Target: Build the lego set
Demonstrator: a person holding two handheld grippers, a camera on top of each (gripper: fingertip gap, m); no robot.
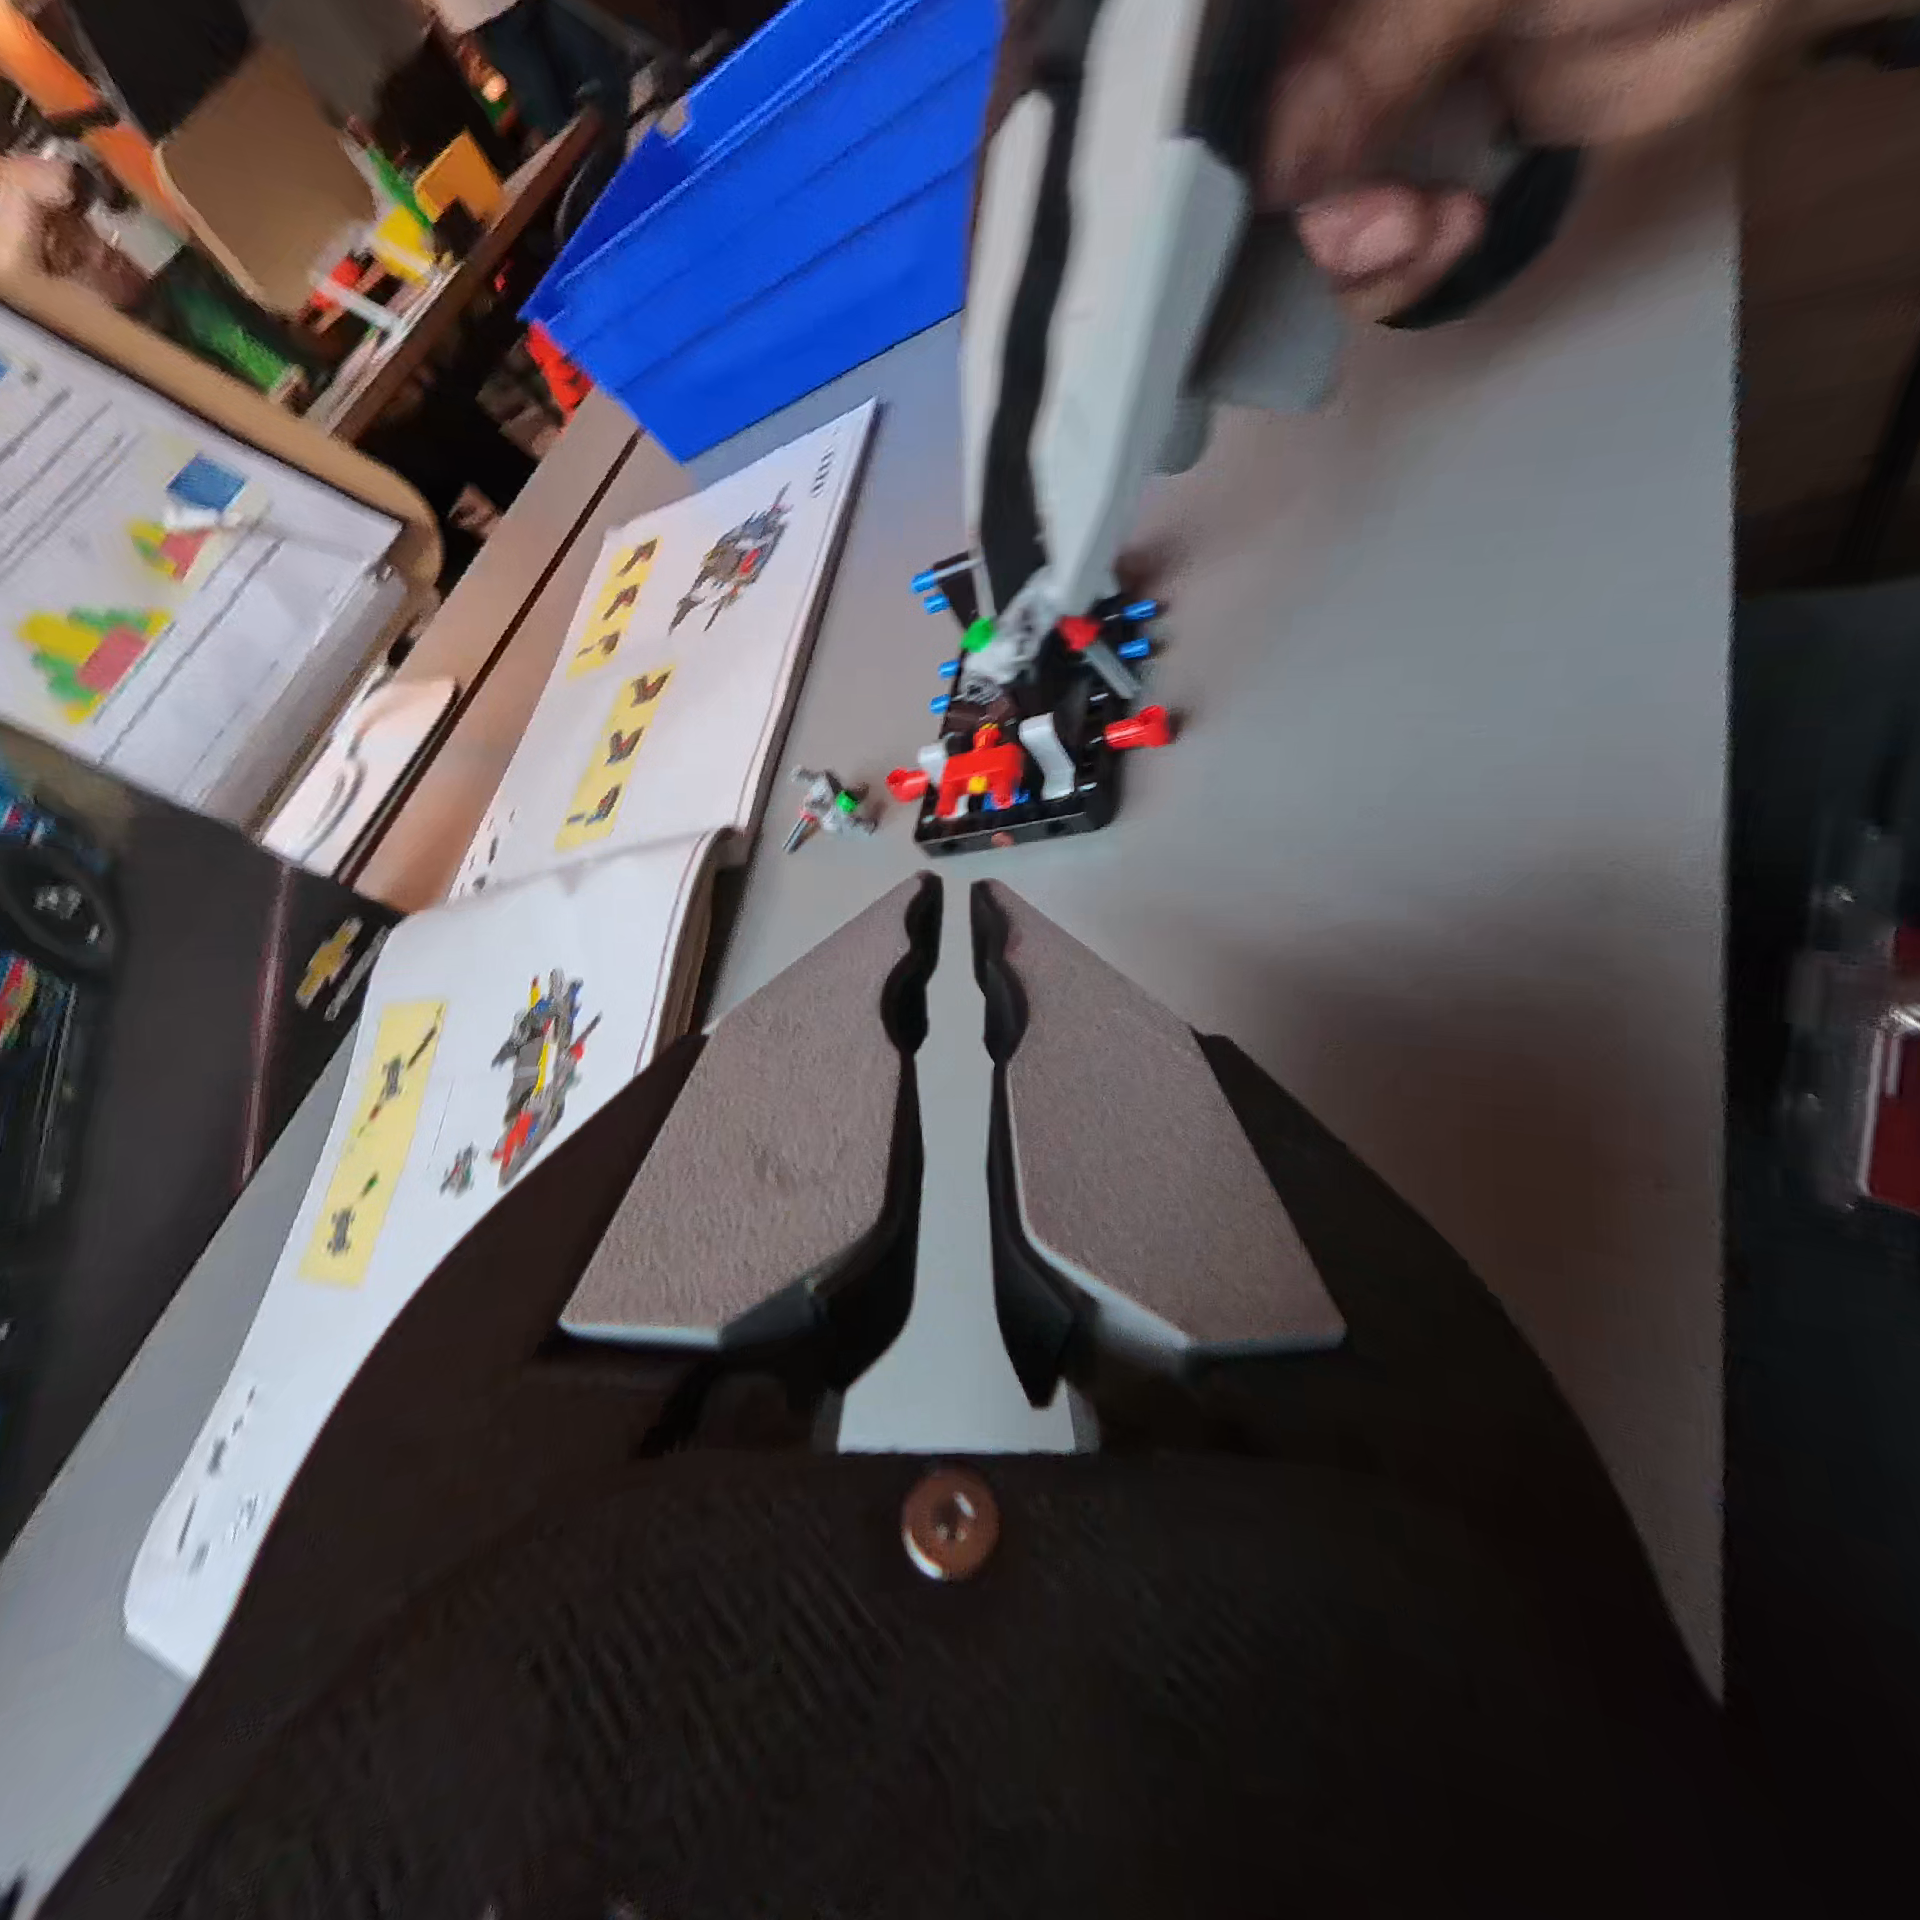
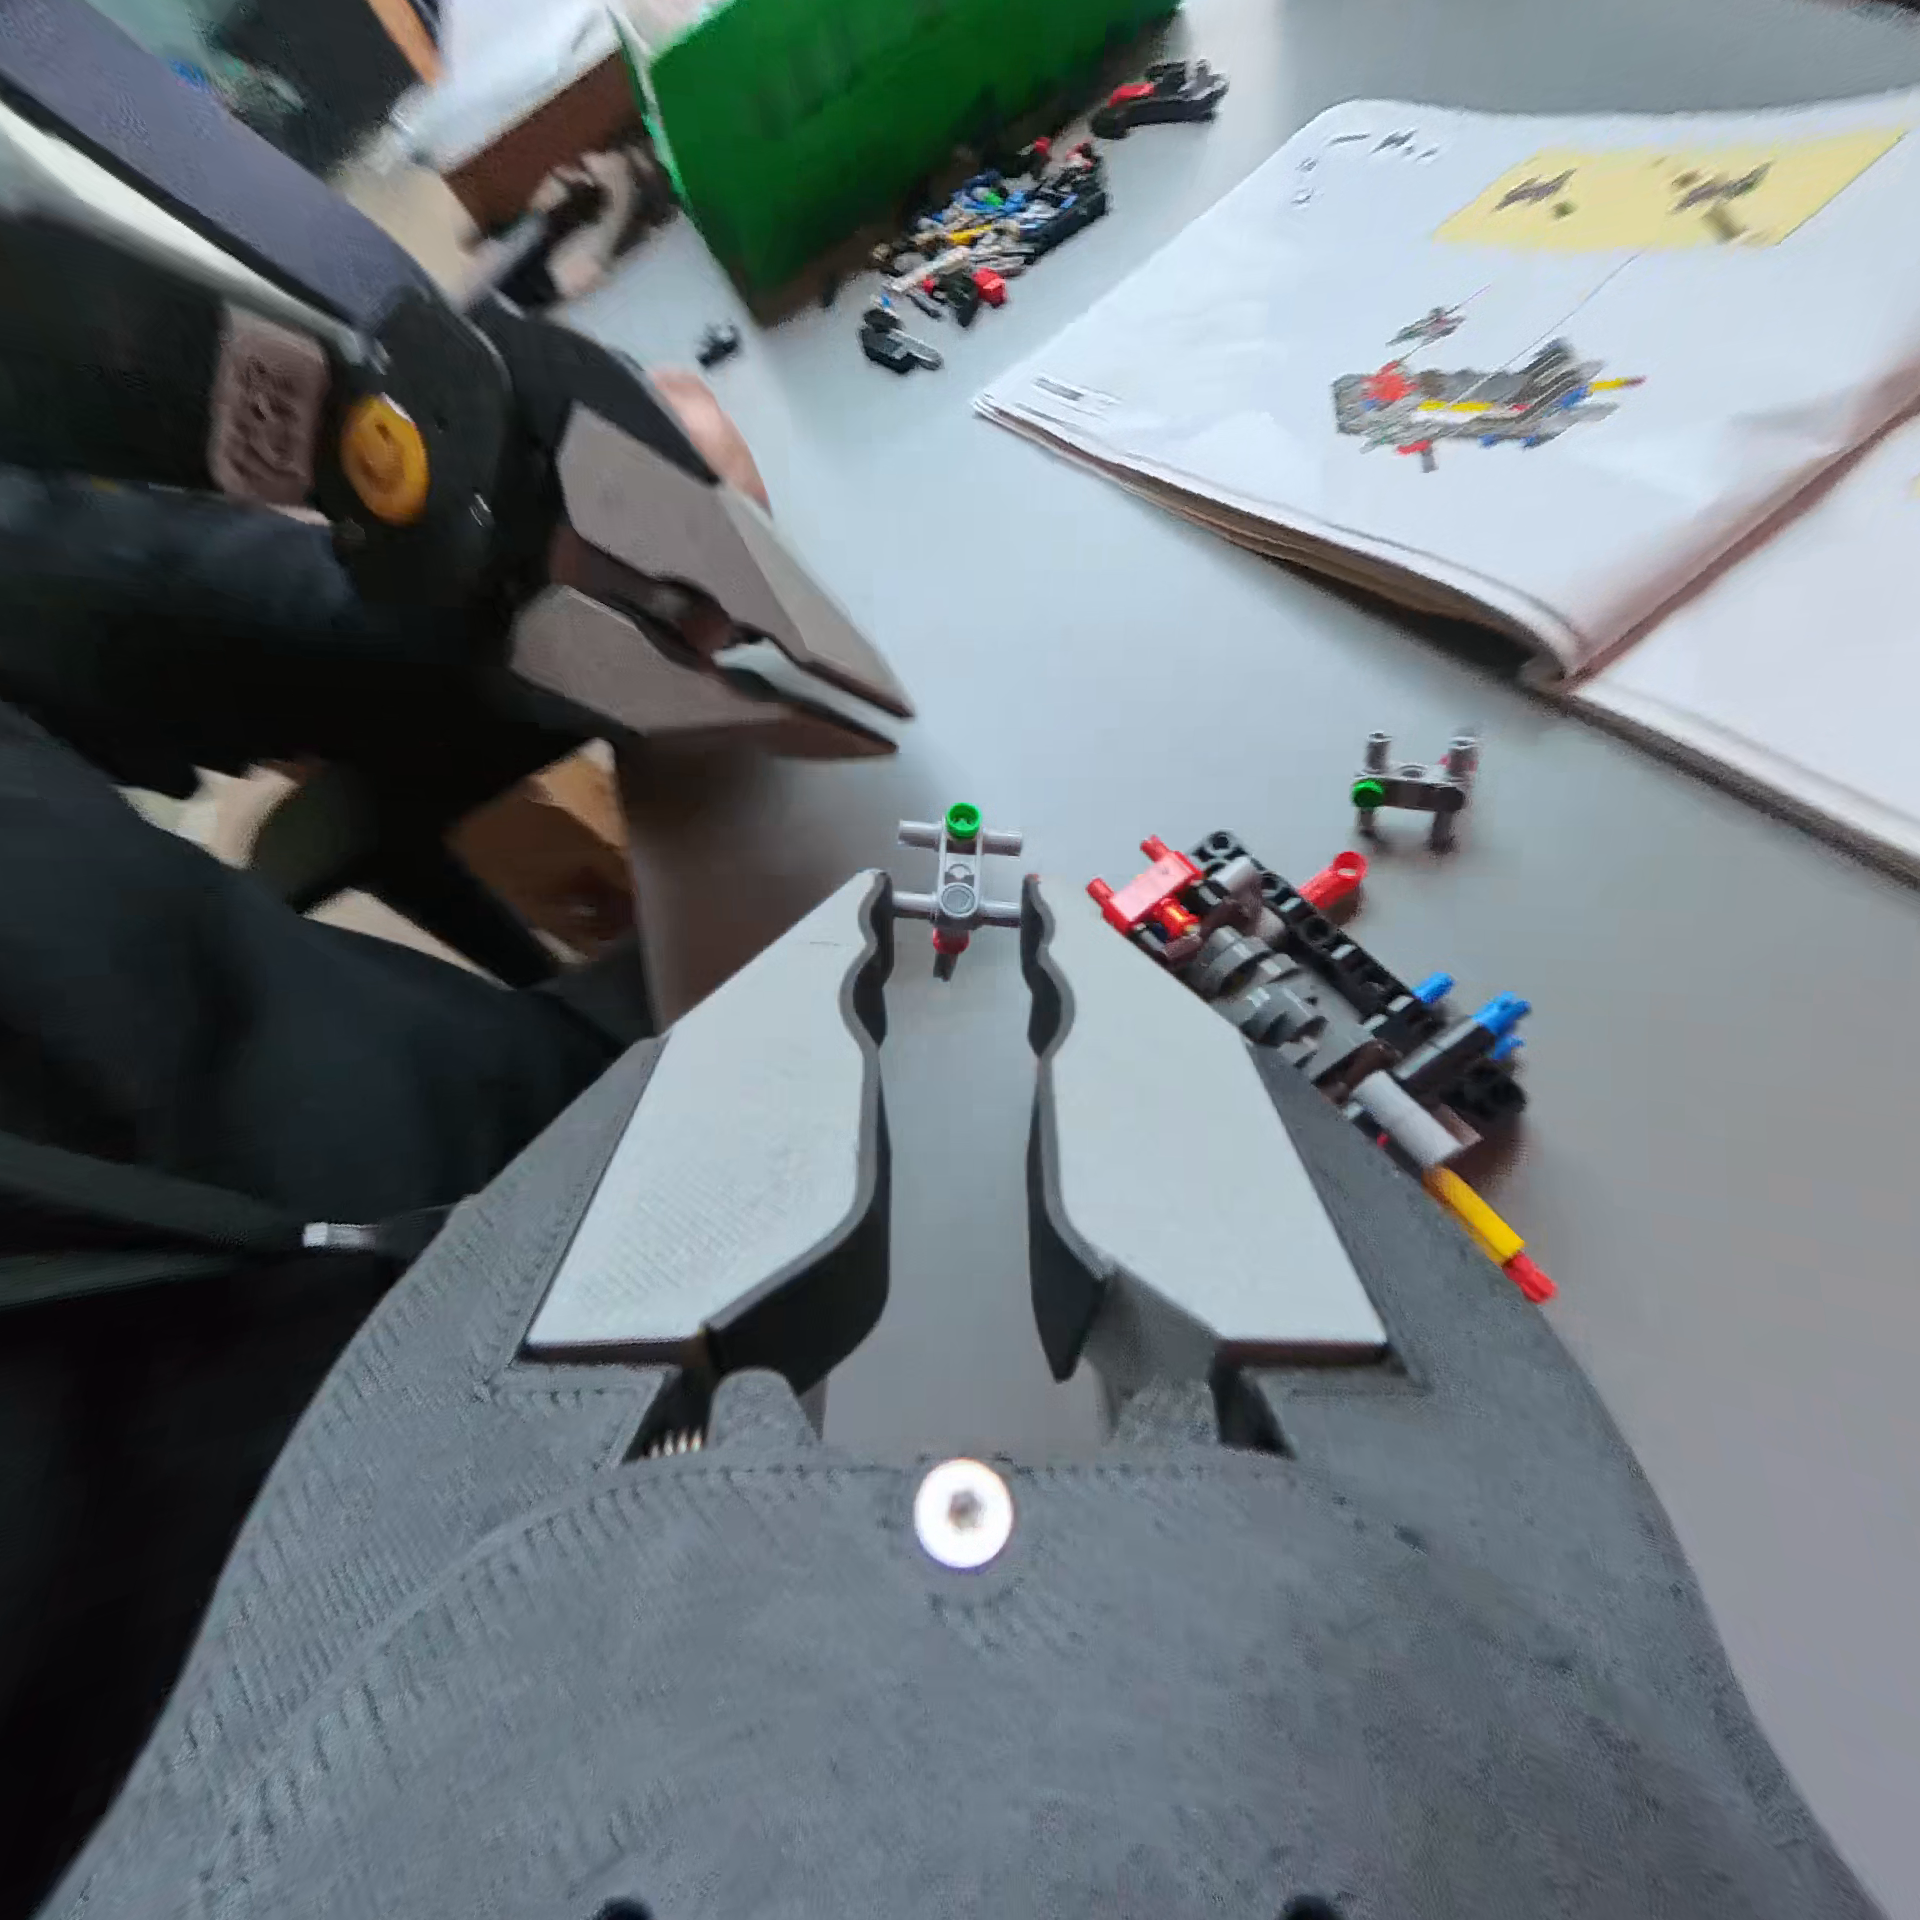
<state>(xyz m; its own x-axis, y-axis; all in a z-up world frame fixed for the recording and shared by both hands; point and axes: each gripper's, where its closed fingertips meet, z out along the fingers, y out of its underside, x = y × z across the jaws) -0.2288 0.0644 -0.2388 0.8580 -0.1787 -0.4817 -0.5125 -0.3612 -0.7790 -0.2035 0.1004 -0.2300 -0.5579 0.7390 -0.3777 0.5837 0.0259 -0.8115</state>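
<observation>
Nearest in the right wrist view, the right gripper (image 2: pixel 956 914) pinches a small grey sub-assembly (image 2: pixel 958 883) between its fingertips, gripping the ends of a short cross-axle; a green pin stands on top and a red tip hangs below, so the piece appears lifted just clear of the grey table (image 2: pixel 1039 623); a grip by the axle ends probably leaves the lower tip free to plug in. Just to its right lies the main chassis (image 2: pixel 1320 997), a long black beam frame flat on the table, with red, blue, grey and yellow pins sticking out; the held piece seems meant for it. Just beyond the chassis stands a second small dark sub-assembly (image 2: pixel 1413 792), apart from everything else. To the left, the left gripper (image 2: pixel 894 717) hangs above the table near its edge, fingers close together and holding nothing; in its own view the left gripper (image 1: pixel 956 894) shows only a narrow slit of bare table between the tips, aimed at the chassis (image 1: pixel 1023 769) ahead. Open table lies between the two grippers, giving room to move; the table edge runs close on the left. Farther off, the open instruction booklet (image 2: pixel 1455 343) lies to the right; beyond it a heap of loose parts (image 2: pixel 987 239) rests against a green bin (image 2: pixel 831 135). The left wrist view adds a blue bin (image 1: pixel 790 270) at the far edge.
</observation>
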